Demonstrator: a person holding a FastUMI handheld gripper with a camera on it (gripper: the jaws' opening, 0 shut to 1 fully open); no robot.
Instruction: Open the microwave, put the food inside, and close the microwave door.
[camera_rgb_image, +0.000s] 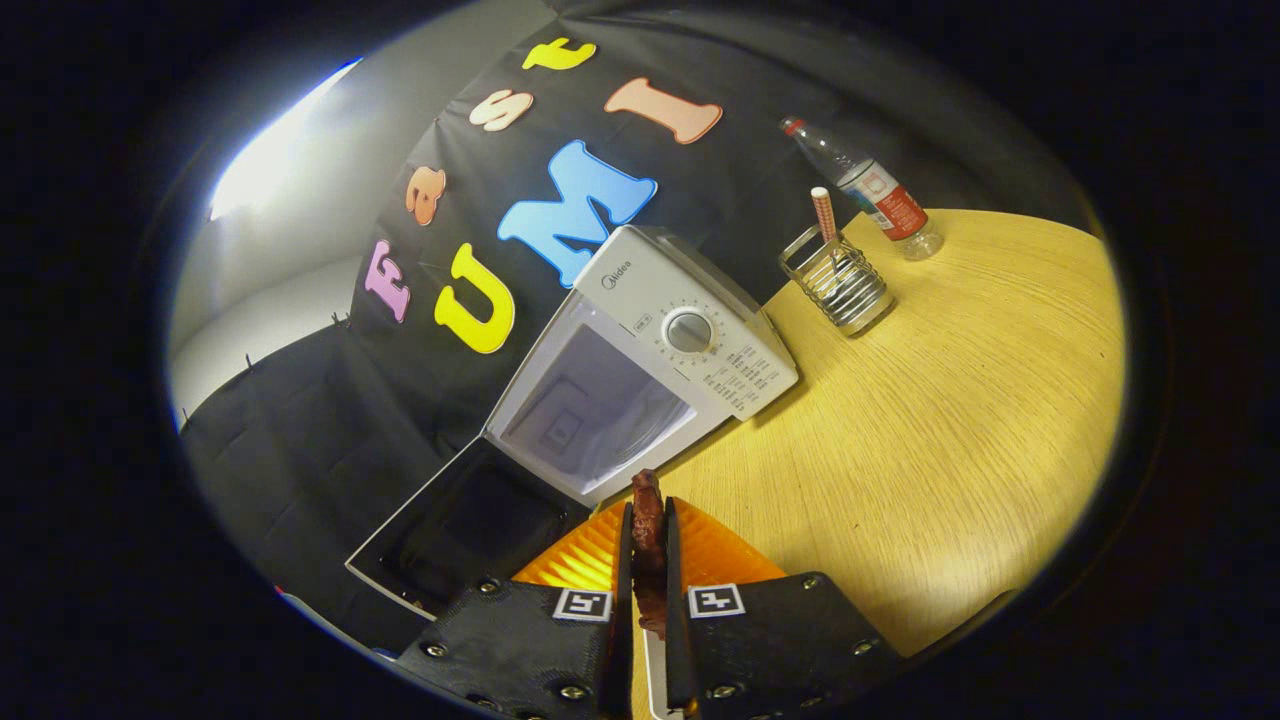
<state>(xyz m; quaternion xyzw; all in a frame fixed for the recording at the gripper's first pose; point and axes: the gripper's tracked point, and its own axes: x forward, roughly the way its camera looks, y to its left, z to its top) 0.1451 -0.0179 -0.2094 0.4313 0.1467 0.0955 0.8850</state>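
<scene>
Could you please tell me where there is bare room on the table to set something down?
The widest bare patch of the table lies beside the microwave, nearer than the wire holder and bottle. It is crowded at the open door, where the gripper clamps the food.

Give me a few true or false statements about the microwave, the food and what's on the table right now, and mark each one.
1. The microwave door is open. True.
2. The claw is open and holds nothing. False: its fingers are shut on a dark piece of food.
3. The food is already inside the microwave. False: it is short of the cavity, above an orange plate.
4. A plastic bottle stands on the wooden table. True.
5. The wire holder sits on top of the microwave. False: it stands on the table beside it.
</scene>
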